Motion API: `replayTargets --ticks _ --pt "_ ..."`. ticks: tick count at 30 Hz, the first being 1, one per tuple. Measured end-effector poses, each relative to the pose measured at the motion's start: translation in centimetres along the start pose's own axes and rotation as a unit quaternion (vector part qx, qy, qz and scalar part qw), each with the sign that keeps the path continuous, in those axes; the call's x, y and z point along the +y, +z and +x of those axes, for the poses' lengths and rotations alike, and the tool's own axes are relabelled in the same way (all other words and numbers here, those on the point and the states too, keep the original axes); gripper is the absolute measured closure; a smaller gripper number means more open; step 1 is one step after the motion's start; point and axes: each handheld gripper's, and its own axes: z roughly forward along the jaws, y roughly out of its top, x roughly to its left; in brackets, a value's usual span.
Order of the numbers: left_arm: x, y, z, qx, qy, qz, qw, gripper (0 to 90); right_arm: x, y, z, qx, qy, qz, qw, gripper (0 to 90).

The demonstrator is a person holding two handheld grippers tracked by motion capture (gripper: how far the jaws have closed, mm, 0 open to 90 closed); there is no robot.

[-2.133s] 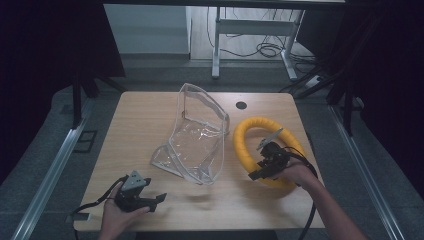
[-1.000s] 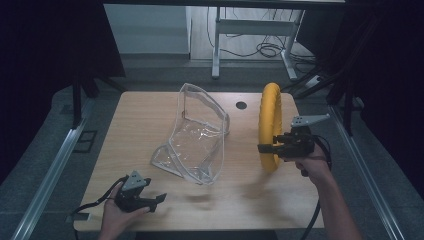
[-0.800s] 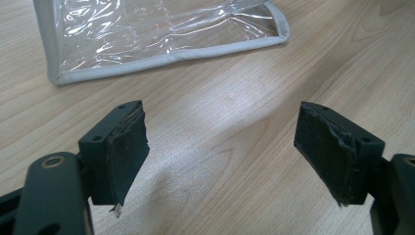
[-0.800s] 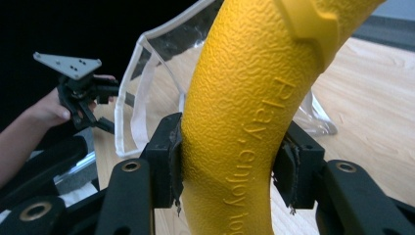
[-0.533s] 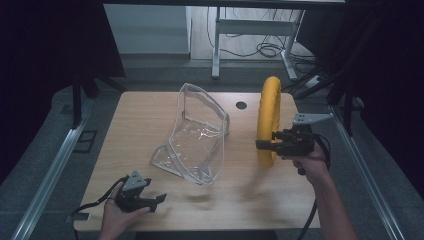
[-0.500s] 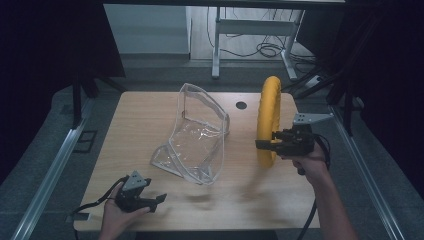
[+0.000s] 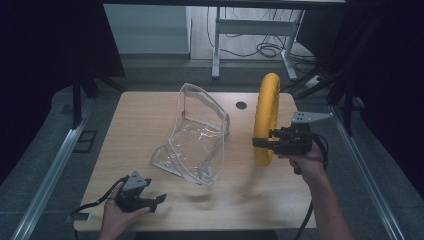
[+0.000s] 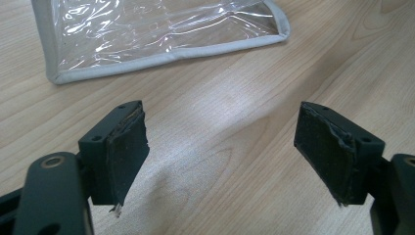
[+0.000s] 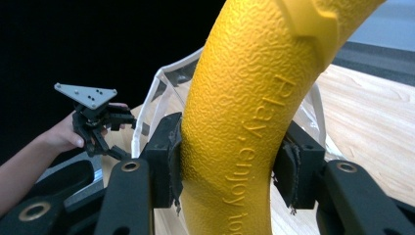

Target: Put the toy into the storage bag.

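Your right gripper clamps the yellow ring, held upright on edge above the table's right side, beside the clear bag. Your left gripper rests wide open. The ring may pivot between the pads and miss the floppy bag's mouth.

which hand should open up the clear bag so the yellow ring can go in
Left, probably. The left gripper is open, free and sits near the clear bag. The right gripper is clamped on the yellow ring, held upright beside the bag.
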Motion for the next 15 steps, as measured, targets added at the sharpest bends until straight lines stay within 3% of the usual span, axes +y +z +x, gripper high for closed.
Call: replayTargets --ticks 15 --pt "0.0 0.1 0.0 0.0 -0.001 0.0 1.0 20.0 1.2 -0.2 1.6 0.004 -0.013 -0.033 0.9994 50.3"
